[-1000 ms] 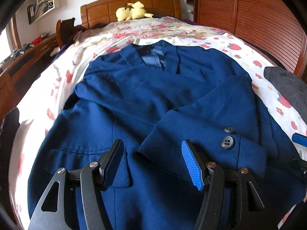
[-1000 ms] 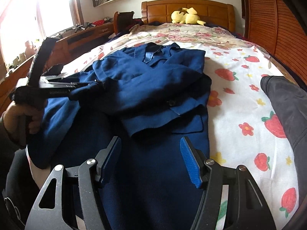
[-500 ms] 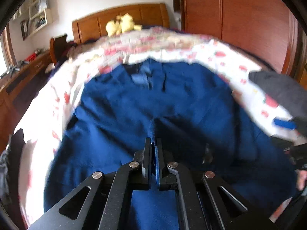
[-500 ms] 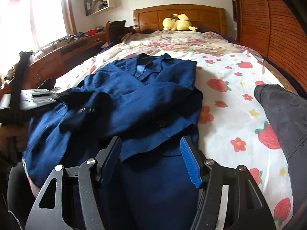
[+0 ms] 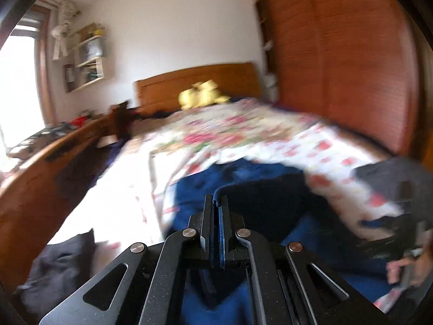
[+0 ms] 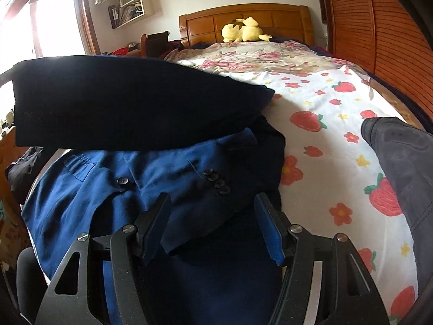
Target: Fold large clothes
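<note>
Clamped tight, my left gripper [image 5: 216, 203] has a fold of the navy jacket [image 5: 270, 203] pinched between its fingertips, cloth poking out at 12 o'clock just past the pads. That view is smeared with blur; I can make out the strawberry sheet [image 5: 311, 149] beyond the jacket, the wooden headboard [image 5: 194, 84] and a yellow plush toy [image 5: 201, 97] at 12, and a dark grey garment [image 5: 392, 176] at 3 o'clock. At 4 o'clock a hand [image 5: 406, 270] shows, too blurred to read further.

My right gripper [image 6: 213, 216] stands apart, holding nothing, both fingers hovering over the jacket's lower front. Only this sharper view gives me the detail: a raised panel of the jacket hangs dark across 10 to 12 o'clock, while the rest lies on the bed below it, a sleeve cuff with a row of buttons [image 6: 216, 181] just ahead of the fingers and a single front button [image 6: 122, 181] at 10. The grey garment lies at 3 o'clock on the sheet, well apart from the jacket.
</note>
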{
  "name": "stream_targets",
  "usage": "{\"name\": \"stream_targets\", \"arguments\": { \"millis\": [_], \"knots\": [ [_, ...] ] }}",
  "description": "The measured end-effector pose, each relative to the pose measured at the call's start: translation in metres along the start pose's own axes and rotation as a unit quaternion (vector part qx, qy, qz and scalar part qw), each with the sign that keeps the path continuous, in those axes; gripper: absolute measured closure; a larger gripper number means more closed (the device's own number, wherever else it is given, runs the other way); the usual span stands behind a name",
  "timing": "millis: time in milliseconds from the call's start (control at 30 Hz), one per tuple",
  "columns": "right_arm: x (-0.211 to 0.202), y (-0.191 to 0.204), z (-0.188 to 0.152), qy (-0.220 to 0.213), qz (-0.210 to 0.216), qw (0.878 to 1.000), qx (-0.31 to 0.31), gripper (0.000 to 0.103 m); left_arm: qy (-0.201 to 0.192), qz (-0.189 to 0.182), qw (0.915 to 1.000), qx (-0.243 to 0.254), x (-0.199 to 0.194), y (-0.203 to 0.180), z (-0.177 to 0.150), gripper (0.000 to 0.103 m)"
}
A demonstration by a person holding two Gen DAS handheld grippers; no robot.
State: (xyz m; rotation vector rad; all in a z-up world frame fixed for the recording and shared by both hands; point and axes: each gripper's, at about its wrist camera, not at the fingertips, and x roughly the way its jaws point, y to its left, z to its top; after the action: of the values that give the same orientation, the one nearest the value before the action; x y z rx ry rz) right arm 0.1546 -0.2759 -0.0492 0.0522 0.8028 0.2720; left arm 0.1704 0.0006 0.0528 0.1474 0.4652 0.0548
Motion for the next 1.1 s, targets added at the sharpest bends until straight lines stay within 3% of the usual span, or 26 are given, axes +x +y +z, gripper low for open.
{"name": "stream_targets", "arguments": {
  "millis": [133,333,567,633,800,933,1000,1100],
  "knots": [
    [0.004,0.007,-0.002,0.006,-0.001,1.000,-0.013,0.038,0.061,0.061,0.9963,-0.002,0.031,0.032,-0.040,0.101],
    [0.006,0.008,-0.004,0.008,-0.001,1.000,-0.014,0.038,0.128,0.041,0.9905,-0.027,0.052,0.053,-0.097,0.101],
    [0.009,0.005,-0.005,0.013,-0.005,1.000,-0.010,0.038,0.122,0.012,0.9911,-0.053,0.047,0.058,-0.109,0.095],
    [0.008,0.005,-0.003,0.012,-0.005,1.000,-0.012,0.038,0.115,0.008,0.9919,-0.053,0.041,0.060,-0.104,0.087],
    [0.009,0.004,0.011,0.005,-0.009,1.000,-0.025,0.038,0.088,-0.017,0.9944,-0.055,0.037,0.058,-0.112,0.054],
    [0.025,-0.004,0.034,0.008,-0.019,1.000,-0.021,0.038,0.078,-0.044,0.9944,-0.055,0.035,0.058,-0.118,0.050],
    [0.039,-0.008,0.050,0.008,-0.034,0.999,-0.034,0.047,0.072,-0.052,0.9943,-0.058,0.036,0.058,-0.122,0.049],
    [0.064,-0.018,0.070,0.018,-0.046,0.998,-0.036,0.050,0.071,-0.066,0.9937,-0.056,0.043,0.056,-0.124,0.049]
  ]
}}
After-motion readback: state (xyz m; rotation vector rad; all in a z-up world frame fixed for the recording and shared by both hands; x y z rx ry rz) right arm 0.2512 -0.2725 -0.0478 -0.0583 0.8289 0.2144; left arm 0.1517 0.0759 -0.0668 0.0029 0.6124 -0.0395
